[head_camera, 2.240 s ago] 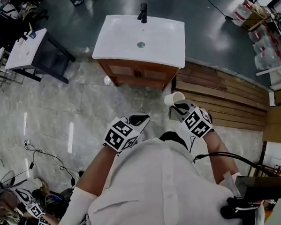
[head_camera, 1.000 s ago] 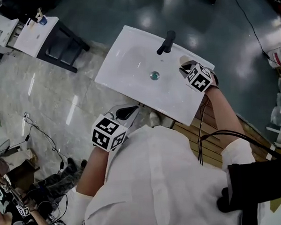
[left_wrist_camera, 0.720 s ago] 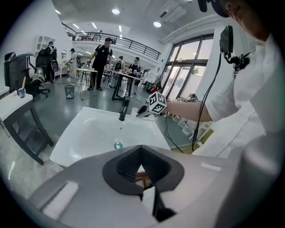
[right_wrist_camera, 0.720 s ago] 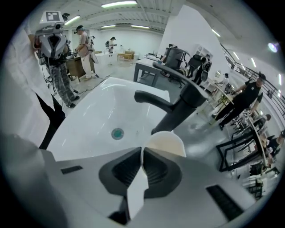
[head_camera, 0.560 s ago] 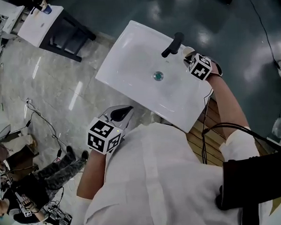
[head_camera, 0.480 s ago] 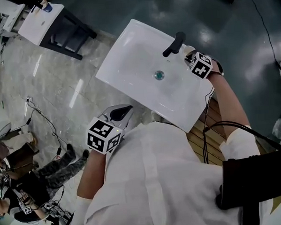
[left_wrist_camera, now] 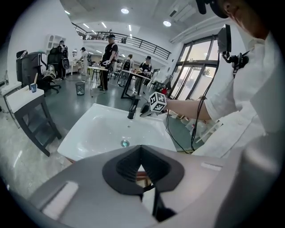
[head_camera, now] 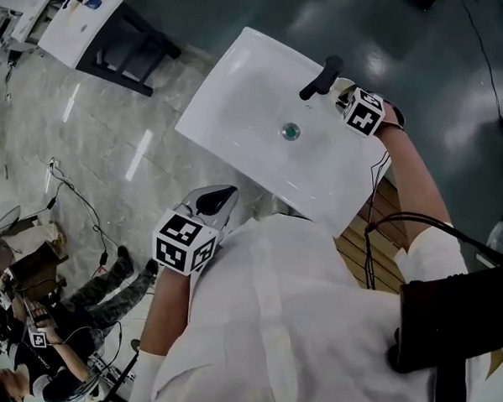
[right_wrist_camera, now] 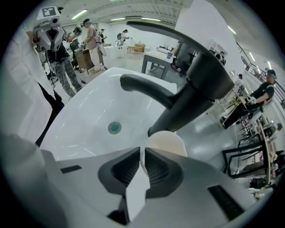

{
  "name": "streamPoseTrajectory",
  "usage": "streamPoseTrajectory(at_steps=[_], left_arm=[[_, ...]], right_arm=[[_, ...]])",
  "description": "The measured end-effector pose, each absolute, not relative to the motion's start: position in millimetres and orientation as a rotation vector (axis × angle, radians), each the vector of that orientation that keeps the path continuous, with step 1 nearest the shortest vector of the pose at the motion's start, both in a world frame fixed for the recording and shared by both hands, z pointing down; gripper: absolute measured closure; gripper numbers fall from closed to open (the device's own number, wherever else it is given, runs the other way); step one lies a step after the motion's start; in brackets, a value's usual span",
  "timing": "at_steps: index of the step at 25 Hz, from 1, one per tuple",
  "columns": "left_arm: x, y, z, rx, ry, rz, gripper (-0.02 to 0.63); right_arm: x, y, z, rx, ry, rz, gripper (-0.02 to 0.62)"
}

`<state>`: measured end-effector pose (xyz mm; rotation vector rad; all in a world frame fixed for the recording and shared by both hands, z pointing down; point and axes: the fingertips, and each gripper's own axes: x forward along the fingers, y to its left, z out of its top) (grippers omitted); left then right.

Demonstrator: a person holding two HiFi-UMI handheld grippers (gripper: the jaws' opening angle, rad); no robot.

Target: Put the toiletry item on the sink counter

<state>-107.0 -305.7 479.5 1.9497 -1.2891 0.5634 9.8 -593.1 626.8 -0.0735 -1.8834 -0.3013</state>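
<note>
The white sink counter [head_camera: 246, 95] carries a black faucet [head_camera: 321, 76] at its back rim. My right gripper [head_camera: 345, 95] hangs over that rim just right of the faucet, shut on the toiletry item [head_camera: 339, 87]. In the right gripper view this item [right_wrist_camera: 164, 143] is a white tube with a round cream cap, its flat end pinched in the gripper [right_wrist_camera: 142, 156], cap close to the faucet base [right_wrist_camera: 189, 95]. My left gripper [head_camera: 220, 199] stays shut and empty in front of the sink's near edge; its own view [left_wrist_camera: 141, 161] looks over the basin [left_wrist_camera: 107, 131].
The drain [head_camera: 291, 132] sits mid-basin. A black-framed side table with a white top [head_camera: 80, 17] stands to the left. Wooden planks [head_camera: 361, 242] lie right of the cabinet. Cables and seated people [head_camera: 39, 325] occupy the floor at lower left.
The right gripper carried the tube from in front of the cabinet up over the sink's back rim beside the faucet. In the last half second it barely moved. The left gripper stayed low.
</note>
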Motion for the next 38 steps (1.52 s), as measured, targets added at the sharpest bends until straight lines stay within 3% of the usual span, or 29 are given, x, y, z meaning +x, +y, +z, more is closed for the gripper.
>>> streamPoseTrajectory(at_steps=[4, 6, 19, 24, 38], left_arm=[[-106.8, -301.0, 480.4, 1.953, -1.284, 0.549, 0.600], [-108.3, -297.3, 477.6, 1.957, -1.286, 0.545, 0.600], [-126.9, -242.2, 473.3, 2.074, -1.236, 0.522, 0.600], [-129.4, -198.3, 464.5, 2.142, -1.198, 0.520, 0.600], [-133.7, -88.9, 472.2, 2.275, -1.052, 0.522, 0.600]], right_arm=[[7.5, -593.6, 627.6, -0.052, -1.901, -0.264, 0.573], [7.4, -594.7, 622.8, -0.020, -1.909, -0.255, 0.507], [5.6, -537.1, 559.3, 0.241, -1.975, -0.343, 0.527], [-0.1, -449.1, 539.9, 0.337, -2.114, -0.151, 0.584], [-44.8, -191.6, 531.7, 0.351, -2.272, 0.056, 0.589]])
